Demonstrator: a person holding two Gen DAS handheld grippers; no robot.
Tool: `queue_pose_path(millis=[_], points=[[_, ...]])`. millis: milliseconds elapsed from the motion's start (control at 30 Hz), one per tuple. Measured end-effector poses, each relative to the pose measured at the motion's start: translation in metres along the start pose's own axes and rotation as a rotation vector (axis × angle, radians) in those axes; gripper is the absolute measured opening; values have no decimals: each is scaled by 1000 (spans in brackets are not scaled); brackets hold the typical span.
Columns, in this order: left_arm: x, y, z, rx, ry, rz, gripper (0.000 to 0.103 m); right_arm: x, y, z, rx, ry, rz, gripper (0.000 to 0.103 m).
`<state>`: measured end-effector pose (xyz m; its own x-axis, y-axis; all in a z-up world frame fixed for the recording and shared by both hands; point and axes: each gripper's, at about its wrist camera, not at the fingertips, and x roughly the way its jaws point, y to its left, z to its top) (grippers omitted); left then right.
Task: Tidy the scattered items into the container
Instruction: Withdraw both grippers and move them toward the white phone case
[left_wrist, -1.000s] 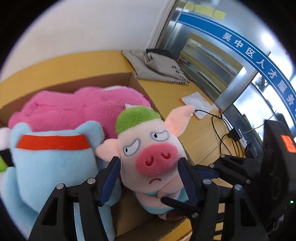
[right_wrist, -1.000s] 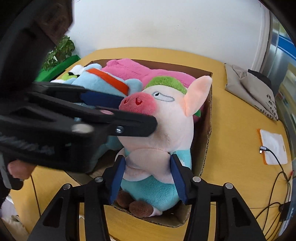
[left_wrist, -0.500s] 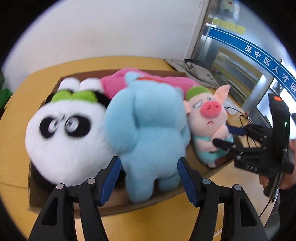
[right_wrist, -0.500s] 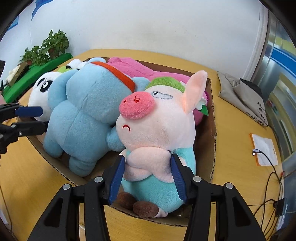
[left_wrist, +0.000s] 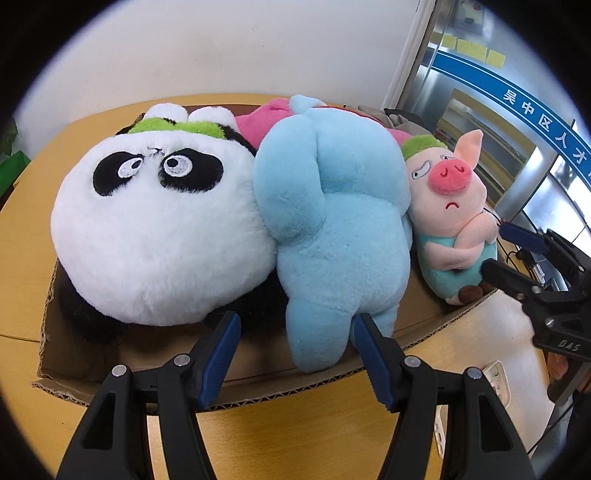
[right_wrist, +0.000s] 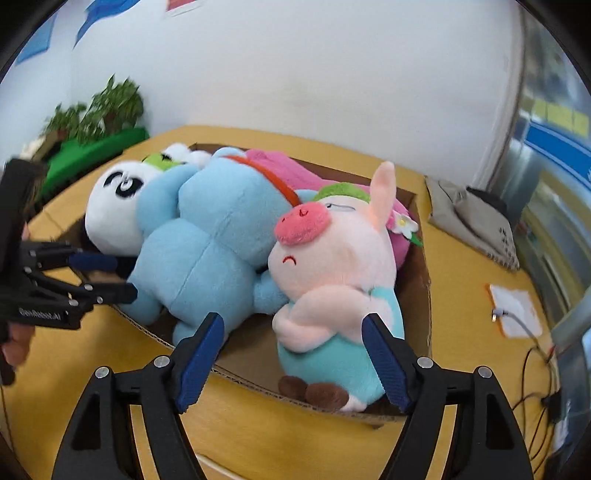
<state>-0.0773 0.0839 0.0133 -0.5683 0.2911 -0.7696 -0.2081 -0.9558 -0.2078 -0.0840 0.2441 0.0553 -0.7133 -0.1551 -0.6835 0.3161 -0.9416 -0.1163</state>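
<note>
A cardboard box (left_wrist: 258, 384) on the yellow table holds a panda plush (left_wrist: 159, 229), a blue plush (left_wrist: 332, 221), a pink plush (left_wrist: 266, 118) behind them and a pig plush (left_wrist: 450, 206) at its right end. My left gripper (left_wrist: 297, 325) is open at the box's near rim, and the blue plush's foot shows between its fingers without being pressed. The jaws of my right gripper (right_wrist: 291, 325) are opening. The pig plush (right_wrist: 332, 280) sits between them in the box (right_wrist: 421, 280), with the left pad clear of it. Each gripper also shows in the other's view: the right gripper (left_wrist: 506, 251) and the left gripper (right_wrist: 110, 277).
A grey bag (right_wrist: 469, 218) lies at the table's far right. A white pad with an orange edge (right_wrist: 513, 310) and black cables (right_wrist: 535, 369) lie right of the box. Potted plants (right_wrist: 99, 110) stand beyond the table's left end. A hand (right_wrist: 14, 347) holds the left gripper.
The right jaws have spread off the pig plush, which now rests in the box, and that gripper has drawn back. The left gripper has swung away from the pig to the box's front.
</note>
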Motion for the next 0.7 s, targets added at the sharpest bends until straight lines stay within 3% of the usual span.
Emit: queue_pose_path(millis=[100,200,367,700], points=[[2,-2,-3,7,-17,20,65,16,-4,-10,20,44,-39,81],[2,0,-6,13,-21,14,66,32,-8,-22,52,58,-92,87],[3,1,-9,11,-26,10,69,38,-26,-33,197,54,-42,98],[-2,-2,-19,17,-37,31,69,30,-22,-44,185,31,-64,99]])
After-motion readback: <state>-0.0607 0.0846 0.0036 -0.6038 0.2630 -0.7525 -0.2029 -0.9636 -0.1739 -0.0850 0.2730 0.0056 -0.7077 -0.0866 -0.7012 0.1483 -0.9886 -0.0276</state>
